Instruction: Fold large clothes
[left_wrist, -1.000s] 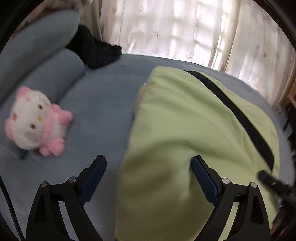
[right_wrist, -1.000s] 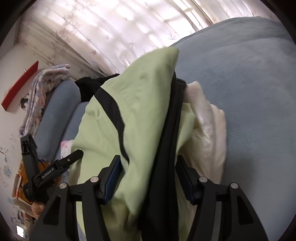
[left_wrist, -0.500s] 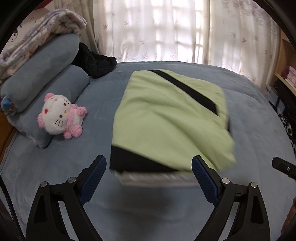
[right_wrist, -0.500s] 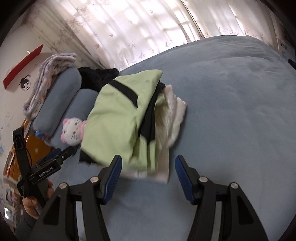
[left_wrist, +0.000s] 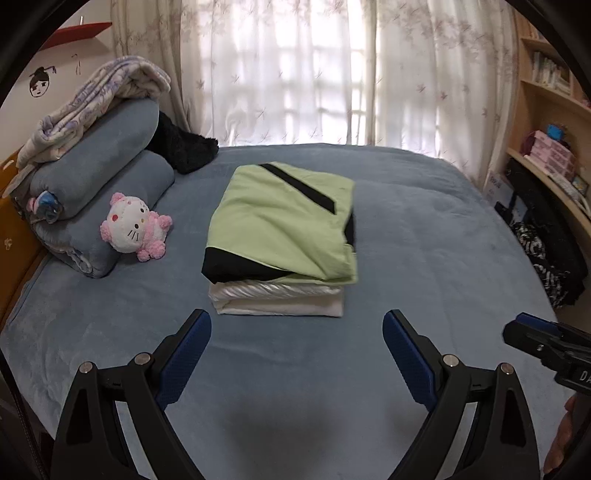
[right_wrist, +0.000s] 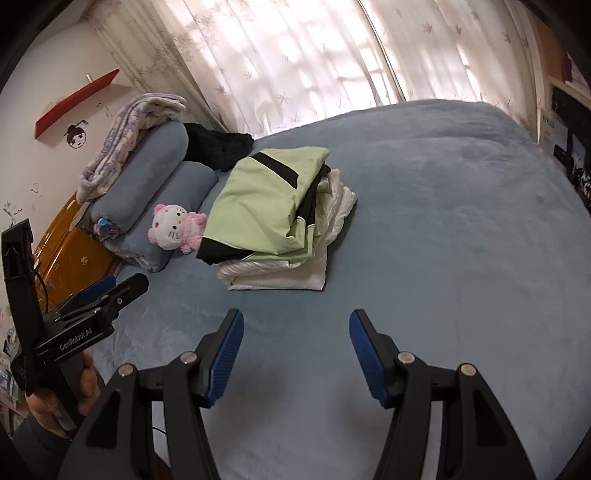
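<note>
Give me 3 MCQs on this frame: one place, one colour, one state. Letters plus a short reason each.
1. Where does the plush cat toy lie?
A. On top of the folded pile
B. Against the rolled blue bedding, to the left of the pile as seen from the left wrist
C. On the bookshelf

2. What colour is the top garment of the folded pile?
A. Light green with black trim
B. Red
C. Plain white

3. What state is the left claw in?
A. Shut on the green garment
B. Shut on the plush toy
C. Open, nothing between its fingers

Answers:
1 B: the toy leans on the rolled blue bedding, apart from the pile.
2 A: a green garment with a black band lies over a cream one.
3 C: the blue pads stand wide apart over bare bed cover.
</note>
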